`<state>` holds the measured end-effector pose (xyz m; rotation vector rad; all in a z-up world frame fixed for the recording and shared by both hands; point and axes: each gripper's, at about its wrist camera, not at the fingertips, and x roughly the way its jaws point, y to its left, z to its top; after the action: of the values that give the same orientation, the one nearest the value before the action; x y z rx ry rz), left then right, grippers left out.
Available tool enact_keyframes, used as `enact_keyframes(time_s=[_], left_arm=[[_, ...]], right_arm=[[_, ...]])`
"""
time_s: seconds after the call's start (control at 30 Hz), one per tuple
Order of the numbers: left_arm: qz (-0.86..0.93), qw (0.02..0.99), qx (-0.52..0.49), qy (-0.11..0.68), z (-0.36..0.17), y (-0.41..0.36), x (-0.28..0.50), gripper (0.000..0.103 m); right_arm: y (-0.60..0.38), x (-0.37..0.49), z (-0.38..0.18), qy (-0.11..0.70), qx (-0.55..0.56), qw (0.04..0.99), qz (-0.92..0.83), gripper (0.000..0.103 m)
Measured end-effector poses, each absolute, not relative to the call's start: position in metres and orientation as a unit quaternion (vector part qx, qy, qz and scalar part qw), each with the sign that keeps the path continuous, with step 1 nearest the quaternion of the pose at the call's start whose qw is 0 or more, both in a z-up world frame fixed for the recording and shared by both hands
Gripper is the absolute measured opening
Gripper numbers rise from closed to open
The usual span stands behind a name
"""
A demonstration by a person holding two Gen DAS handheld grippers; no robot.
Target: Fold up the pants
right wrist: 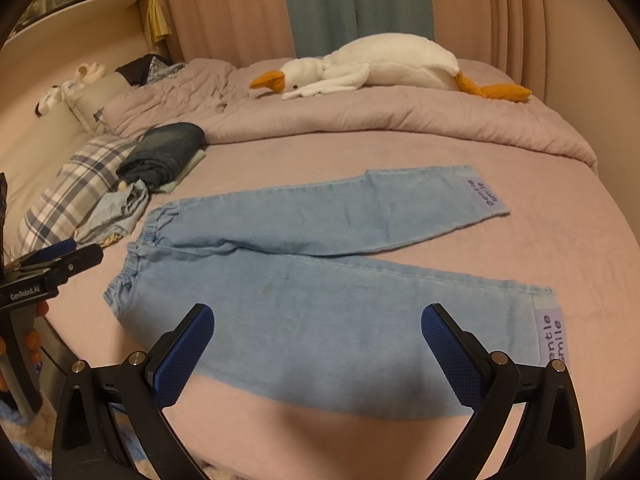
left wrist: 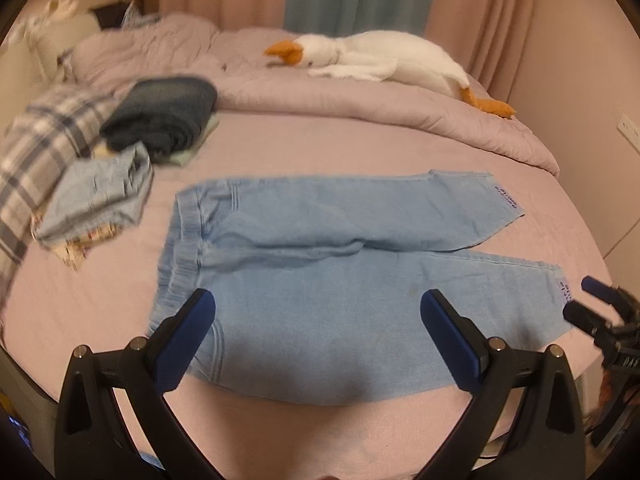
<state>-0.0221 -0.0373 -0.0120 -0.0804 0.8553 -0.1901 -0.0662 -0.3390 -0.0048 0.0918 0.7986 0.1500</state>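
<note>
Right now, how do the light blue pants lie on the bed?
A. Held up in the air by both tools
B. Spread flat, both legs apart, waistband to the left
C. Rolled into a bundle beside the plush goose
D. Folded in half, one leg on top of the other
B: the pants lie flat on the bed, the two legs diverge toward the right, the elastic waistband is at the left, and neither open tool touches them.

— Where can I pass?
— Bare bed (right wrist: 540,232) sheet lies along the pants' (right wrist: 304,276) near edge and beyond the cuffs

— What's in my way?
— Folded clothes (left wrist: 160,116) crowd the waistband side; the rumpled quilt (right wrist: 360,120) and plush goose (right wrist: 372,66) block the far side
</note>
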Motion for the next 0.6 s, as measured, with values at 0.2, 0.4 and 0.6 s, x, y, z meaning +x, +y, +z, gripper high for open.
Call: enact_keyframes(time_s=[0.2,0.4,0.6], left_arm=[[-0.052,0.884,-0.12,0.45,-0.05,0.003,-0.014,0.102],[0.005,0.856,-0.218,0.469,-0.083,0.059,-0.019,0.102],[0.049,0.831,-0.259,0.49,-0.113,0.087,-0.015,0.102]], right_arm=[[-0.322,-0.064,-0.025,0.409,0.019,0.908,0.093,0.103],[-0.277,-0.066,-0.06,0.459,-0.054,0.874,0.151,0.103],[-0.227,-0.072,-0.083,0.423,-0.139,0.866,0.228,0.103]])
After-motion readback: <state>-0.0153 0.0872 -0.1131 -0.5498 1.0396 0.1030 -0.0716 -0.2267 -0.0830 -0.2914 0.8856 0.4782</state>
